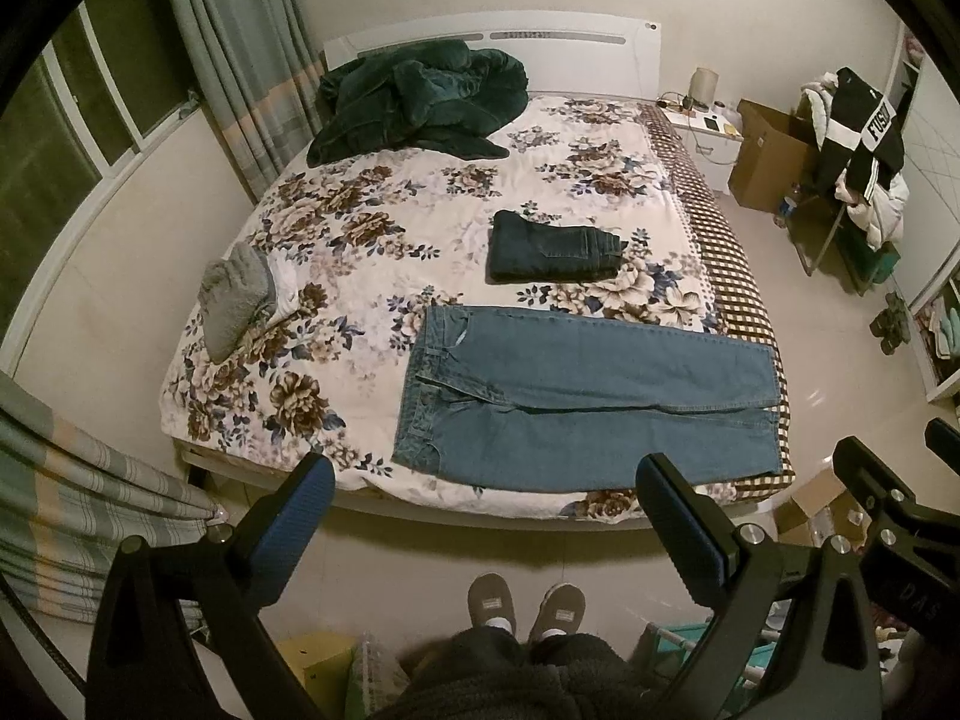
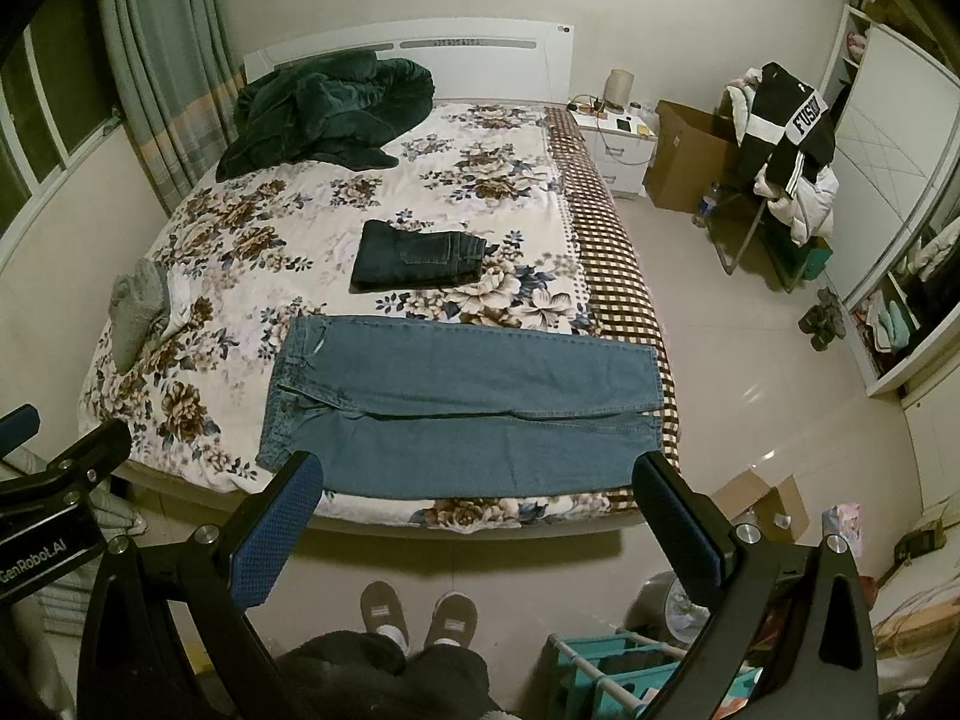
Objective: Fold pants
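Jeans (image 1: 588, 402): flat, lower centre of frame, hems reaching the bed (image 1: 336, 228) edge at right. Left gripper (image 1: 486, 516), right gripper (image 2: 480, 516): both wide apart, empty, above bare floor (image 2: 750, 372).

Light blue denim pants (image 1: 588, 396), seams a darker blue. Folded jeans (image 1: 555, 246), very dark blue. Bedspread (image 1: 384, 204), white ground with brown and cream flowers and blue-grey leaves. Side strip of the bed (image 1: 714, 240), brown-and-white check. Heaped blanket (image 1: 420, 99), deep green. Small bundle (image 1: 237, 294), grey, with white cloth beside it. Curtains (image 1: 240, 48), pale green with orange and grey plaid bands. Hanging jacket (image 1: 864, 132), black with a white band and white lettering. Slippers (image 1: 525, 606), grey-brown. Gripper pads (image 2: 276, 540), blue with a fine dotted texture, on black frames.
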### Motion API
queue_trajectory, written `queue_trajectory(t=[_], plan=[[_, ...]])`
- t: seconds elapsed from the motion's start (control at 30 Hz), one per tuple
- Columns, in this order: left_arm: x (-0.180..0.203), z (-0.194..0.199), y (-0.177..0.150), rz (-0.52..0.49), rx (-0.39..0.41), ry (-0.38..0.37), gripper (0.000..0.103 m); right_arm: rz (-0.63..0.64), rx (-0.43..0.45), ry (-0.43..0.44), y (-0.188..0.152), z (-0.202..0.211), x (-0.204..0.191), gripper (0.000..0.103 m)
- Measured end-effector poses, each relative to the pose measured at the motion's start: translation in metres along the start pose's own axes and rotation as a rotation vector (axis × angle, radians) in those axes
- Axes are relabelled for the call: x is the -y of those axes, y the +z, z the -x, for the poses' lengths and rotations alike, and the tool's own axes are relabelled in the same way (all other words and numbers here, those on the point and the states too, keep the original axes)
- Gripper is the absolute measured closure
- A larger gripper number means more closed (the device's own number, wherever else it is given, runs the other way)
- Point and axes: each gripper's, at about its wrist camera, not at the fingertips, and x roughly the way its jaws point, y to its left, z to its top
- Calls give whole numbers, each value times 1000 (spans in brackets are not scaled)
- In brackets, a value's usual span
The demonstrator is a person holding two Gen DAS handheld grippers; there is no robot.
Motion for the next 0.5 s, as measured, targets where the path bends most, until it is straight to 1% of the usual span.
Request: queue_trajectory(t=[0.5], plan=[[0,1,-1,1,3,-1,0,1,1,0,0,2,2,0]])
